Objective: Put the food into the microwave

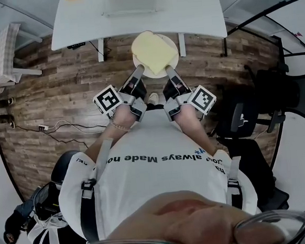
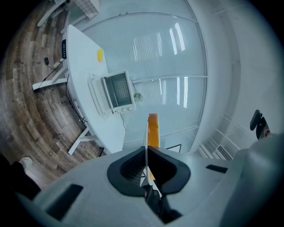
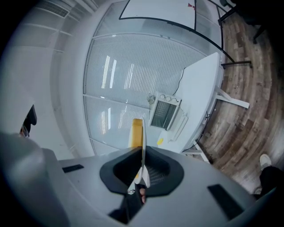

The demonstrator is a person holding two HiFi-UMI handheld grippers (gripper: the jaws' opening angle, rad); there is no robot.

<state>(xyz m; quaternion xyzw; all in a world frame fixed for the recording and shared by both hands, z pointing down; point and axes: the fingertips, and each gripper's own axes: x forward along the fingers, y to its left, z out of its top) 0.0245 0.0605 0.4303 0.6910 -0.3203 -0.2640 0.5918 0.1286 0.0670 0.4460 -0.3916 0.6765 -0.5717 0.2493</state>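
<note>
In the head view I hold a white plate (image 1: 139,60) with a pale yellow slice of food (image 1: 154,51) over the wooden floor, in front of a white table (image 1: 196,15). My left gripper (image 1: 138,72) is shut on the plate's left rim and my right gripper (image 1: 169,71) on its right rim. The left gripper view shows the plate (image 2: 147,135) edge-on between the left gripper's (image 2: 146,153) jaws, the food (image 2: 153,128) beside it. The right gripper (image 3: 142,155) likewise pinches the plate (image 3: 143,133) and food (image 3: 136,131). The microwave (image 2: 115,92) (image 3: 165,113) stands on the table, door shut.
A small yellow object (image 2: 100,54) lies on the table near the microwave. A black office chair (image 1: 284,90) is at the right, a chair with checked cloth (image 1: 0,54) at the left. Cables (image 1: 63,126) run over the floor. Glass walls stand behind the table.
</note>
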